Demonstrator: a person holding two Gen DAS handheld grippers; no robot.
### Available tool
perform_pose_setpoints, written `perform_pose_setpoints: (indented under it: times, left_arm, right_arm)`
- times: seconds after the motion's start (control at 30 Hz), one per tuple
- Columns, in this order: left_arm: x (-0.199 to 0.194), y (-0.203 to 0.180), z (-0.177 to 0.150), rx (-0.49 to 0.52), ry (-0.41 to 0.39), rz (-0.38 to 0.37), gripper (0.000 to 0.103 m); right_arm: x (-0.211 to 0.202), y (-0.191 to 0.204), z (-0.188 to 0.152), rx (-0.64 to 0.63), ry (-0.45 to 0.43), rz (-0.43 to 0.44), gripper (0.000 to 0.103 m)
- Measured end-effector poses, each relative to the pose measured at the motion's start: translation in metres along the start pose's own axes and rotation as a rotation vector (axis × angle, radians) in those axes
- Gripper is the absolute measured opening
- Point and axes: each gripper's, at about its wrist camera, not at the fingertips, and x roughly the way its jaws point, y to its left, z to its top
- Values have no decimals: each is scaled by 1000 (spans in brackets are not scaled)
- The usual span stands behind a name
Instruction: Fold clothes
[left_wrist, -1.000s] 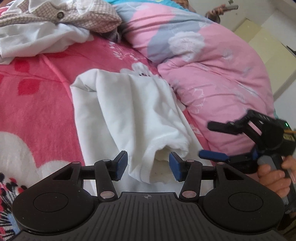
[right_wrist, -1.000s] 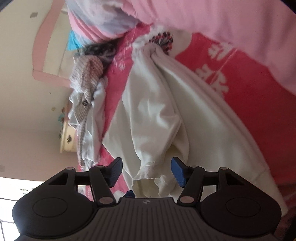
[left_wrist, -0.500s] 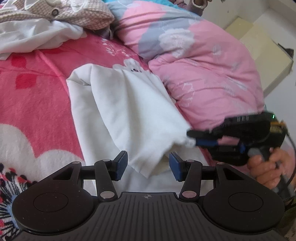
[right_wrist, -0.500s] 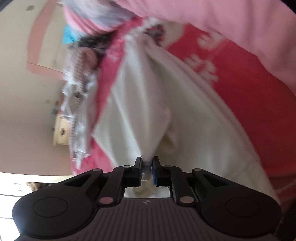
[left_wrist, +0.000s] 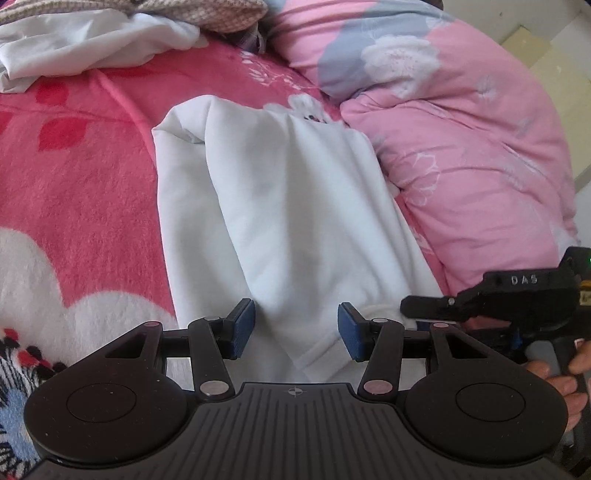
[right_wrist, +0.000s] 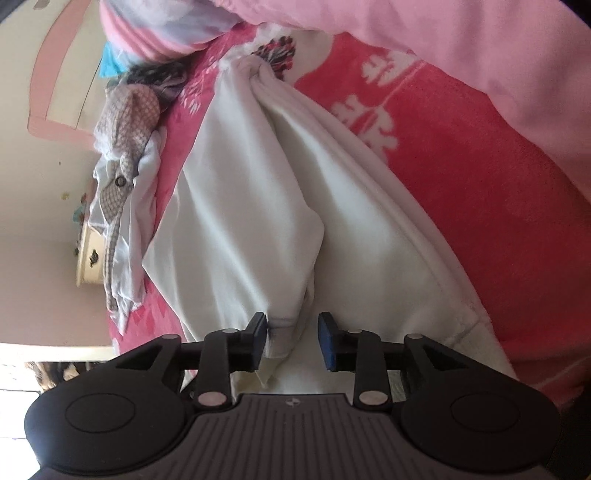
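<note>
A white long-sleeved garment (left_wrist: 288, 206) lies lengthwise on the red floral blanket (left_wrist: 74, 177), one sleeve folded over its body. My left gripper (left_wrist: 295, 330) hovers open over the near end, with the sleeve's cuff (left_wrist: 321, 354) lying loose between its blue pads. My right gripper (left_wrist: 413, 314) comes in from the right, held by a hand (left_wrist: 561, 384). In the right wrist view the right gripper (right_wrist: 291, 339) has its jaws opening. The grey-edged cuff (right_wrist: 282, 332) sits between them against the left pad, not pinched. The garment (right_wrist: 258, 221) stretches away from it.
A thick pink and grey quilt (left_wrist: 461, 147) is bunched along the garment's right side. A pile of white and checked clothes (left_wrist: 92, 40) lies at the far left of the bed. A cream nightstand (right_wrist: 88, 266) stands beyond the bed by the wall.
The right gripper closed on the sleeve cuff half a second ago and has since spread its jaws, leaving the cuff lying on the garment. The left gripper stayed open and shifted slightly closer.
</note>
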Motion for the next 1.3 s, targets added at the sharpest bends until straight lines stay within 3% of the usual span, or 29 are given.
perform_pose_setpoints:
  times: [0.5, 0.57, 0.63, 0.87, 1.3]
  left_arm:
    - [1, 5, -1, 4, 12, -5, 50]
    - [1, 4, -1, 3, 8, -8, 50]
    - [1, 5, -2, -2, 3, -10, 50]
    - [-1, 6, 0, -27, -4, -29, 50]
    - [-5, 21, 5, -246, 38, -178, 50]
  right_arm:
    - [16, -3, 5, 40, 28, 47, 36]
    - [18, 0, 4, 20, 26, 46, 32]
    - [19, 2, 1, 1, 19, 42, 19]
    - [15, 1, -2, 53, -1, 103, 13]
    - [5, -4, 4, 99, -7, 156, 13]
